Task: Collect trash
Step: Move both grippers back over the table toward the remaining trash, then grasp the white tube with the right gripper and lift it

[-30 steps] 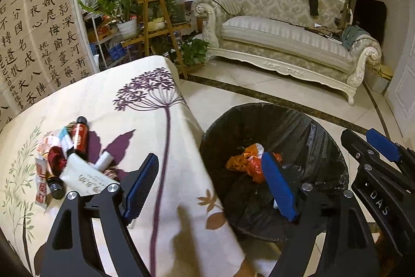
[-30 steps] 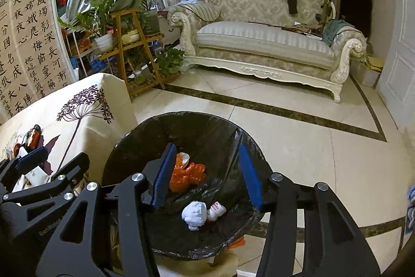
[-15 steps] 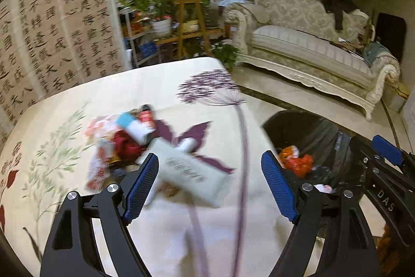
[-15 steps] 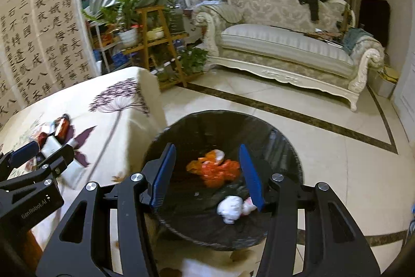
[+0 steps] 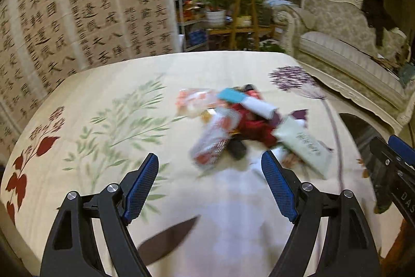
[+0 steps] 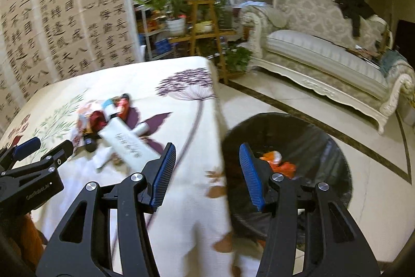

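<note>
Left gripper (image 5: pixel 209 188), jaws spread wide and empty, over bare tablecloth (image 5: pixel 109 85) just short of the trash pile (image 5: pixel 241 121). Open cloth extends left and toward the far table edge. The pile lies near the table's right edge, blurred; its largest item, a pale green packet (image 5: pixel 303 147), runs from upper left to lower right, its near end toward the bin side. Right gripper (image 6: pixel 207 170), jaws partly spread and empty, straddles the table's right edge, one finger over cloth, the other over the black-lined bin (image 6: pixel 324 136). The bin stands on the tiled floor (image 6: pixel 272 98) just beside the table, holding an orange wrapper (image 6: pixel 282 165).
</note>
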Demonstrator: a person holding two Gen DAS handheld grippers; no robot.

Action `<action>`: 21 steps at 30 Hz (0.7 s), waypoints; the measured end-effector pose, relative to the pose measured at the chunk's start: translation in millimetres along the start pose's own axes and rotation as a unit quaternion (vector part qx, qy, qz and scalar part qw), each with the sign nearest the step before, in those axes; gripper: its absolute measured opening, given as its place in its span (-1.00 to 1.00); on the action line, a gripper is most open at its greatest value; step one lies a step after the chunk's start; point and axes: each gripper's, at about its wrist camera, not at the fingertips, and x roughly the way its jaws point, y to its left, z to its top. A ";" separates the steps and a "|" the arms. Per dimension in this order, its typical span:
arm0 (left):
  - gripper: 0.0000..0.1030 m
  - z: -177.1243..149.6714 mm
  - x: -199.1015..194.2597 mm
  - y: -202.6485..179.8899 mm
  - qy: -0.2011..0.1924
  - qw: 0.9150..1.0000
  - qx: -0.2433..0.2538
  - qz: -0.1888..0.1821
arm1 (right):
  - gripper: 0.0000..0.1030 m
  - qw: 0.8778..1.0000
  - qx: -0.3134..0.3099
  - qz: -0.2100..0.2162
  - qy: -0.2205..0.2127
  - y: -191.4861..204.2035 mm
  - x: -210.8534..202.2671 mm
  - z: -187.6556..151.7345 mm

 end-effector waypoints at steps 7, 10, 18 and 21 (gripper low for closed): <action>0.54 -3.3 5.0 32.5 0.005 0.999 -0.024 0.024 | -0.03 0.999 -0.028 0.031 0.017 33.1 10.4 0.4; 0.54 -3.6 8.1 41.4 0.009 0.999 -0.033 0.027 | 0.01 0.998 -0.039 0.038 0.029 43.5 18.1 0.5; 0.55 -3.6 15.3 47.5 0.013 0.999 -0.037 0.024 | 0.13 0.996 -0.059 0.039 0.052 56.9 36.1 2.9; 0.55 -2.1 19.3 49.1 0.016 0.999 -0.040 0.022 | 0.13 0.995 -0.065 0.038 0.060 57.7 42.3 5.8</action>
